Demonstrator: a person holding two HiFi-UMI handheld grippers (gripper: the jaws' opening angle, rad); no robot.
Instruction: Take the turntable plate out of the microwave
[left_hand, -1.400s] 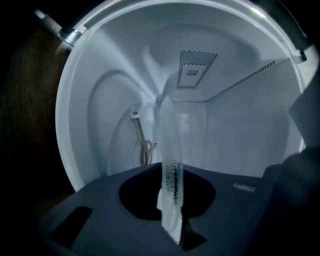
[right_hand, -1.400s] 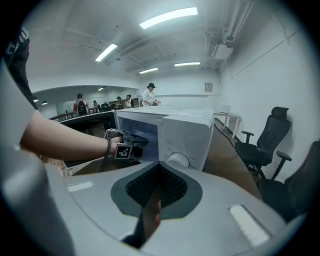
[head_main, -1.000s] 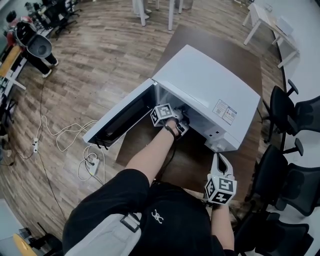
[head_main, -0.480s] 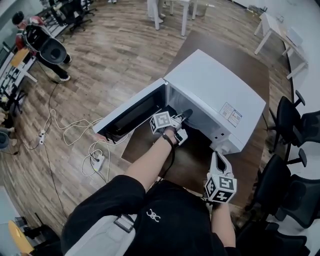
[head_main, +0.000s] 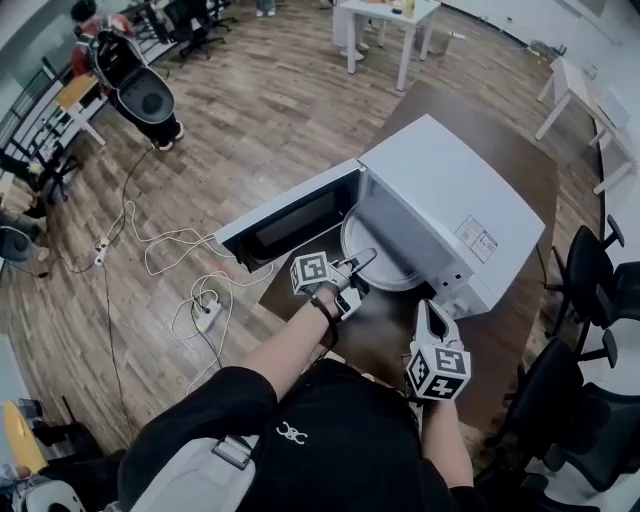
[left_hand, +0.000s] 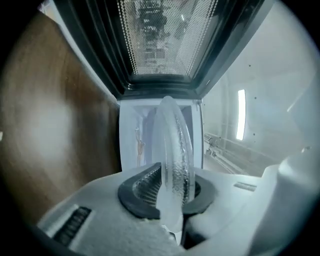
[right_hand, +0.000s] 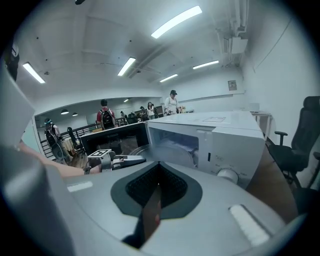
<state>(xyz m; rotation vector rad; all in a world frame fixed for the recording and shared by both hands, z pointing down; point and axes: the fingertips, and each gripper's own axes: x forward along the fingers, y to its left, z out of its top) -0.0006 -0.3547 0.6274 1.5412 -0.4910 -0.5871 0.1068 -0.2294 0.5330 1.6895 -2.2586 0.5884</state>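
Observation:
The white microwave (head_main: 440, 190) stands on a brown table with its door (head_main: 295, 220) swung open to the left. The clear glass turntable plate (head_main: 390, 262) sticks halfway out of the cavity. My left gripper (head_main: 362, 262) is shut on the plate's near rim. In the left gripper view the plate (left_hand: 172, 150) stands edge-on between the dark pads of that gripper (left_hand: 170, 187). My right gripper (head_main: 428, 312) hovers by the microwave's front right corner, shut and holding nothing. The right gripper view shows its own jaws (right_hand: 157, 187), the microwave (right_hand: 220, 135), the plate (right_hand: 160, 150) and my left gripper (right_hand: 135, 160).
The brown table (head_main: 500, 130) runs on behind the microwave. Black office chairs (head_main: 590, 280) crowd its right side. Cables and a power strip (head_main: 205, 310) lie on the wooden floor at the left. White tables (head_main: 385, 20) stand further off.
My left gripper has drawn back out of the microwave cavity toward me, bringing the glass plate with it. The right gripper has shifted a little and stays shut.

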